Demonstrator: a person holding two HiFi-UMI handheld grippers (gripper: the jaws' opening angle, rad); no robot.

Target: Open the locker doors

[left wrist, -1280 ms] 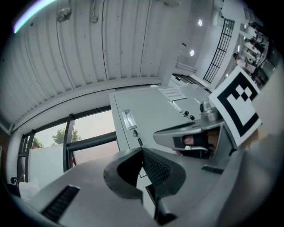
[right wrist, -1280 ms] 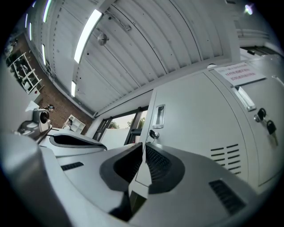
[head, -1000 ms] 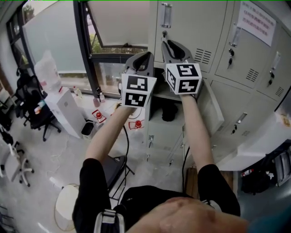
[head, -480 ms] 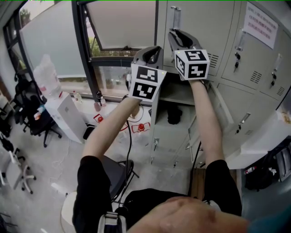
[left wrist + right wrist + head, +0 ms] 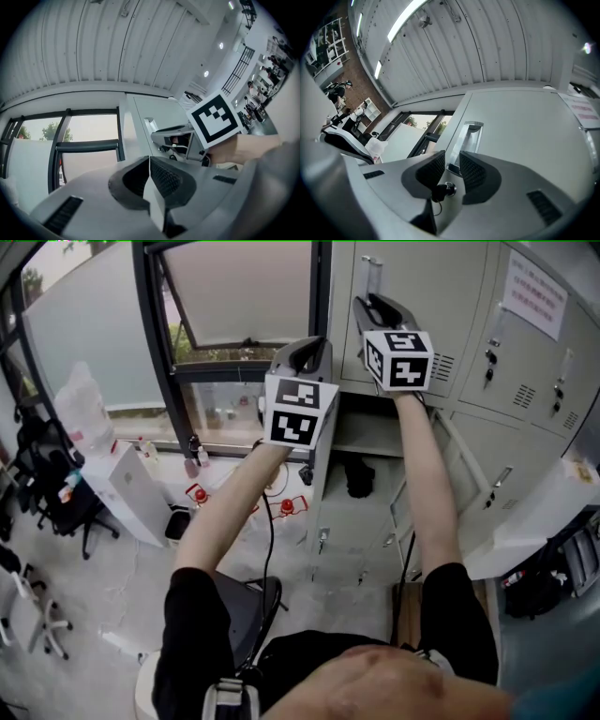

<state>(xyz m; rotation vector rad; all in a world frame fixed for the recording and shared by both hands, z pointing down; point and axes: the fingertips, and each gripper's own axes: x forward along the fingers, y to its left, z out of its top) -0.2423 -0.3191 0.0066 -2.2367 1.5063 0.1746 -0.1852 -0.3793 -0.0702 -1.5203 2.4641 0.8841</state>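
While the left gripper jaws clamp the open locker door edge, the right gripper jaws, just opened wider, stand apart around a closed door's handle

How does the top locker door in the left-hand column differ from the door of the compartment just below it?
The top door is shut; the door below is swung out to the right. The top door hides its compartment; the door below leaves a shelf and a dark thing inside exposed. Both are pale grey.
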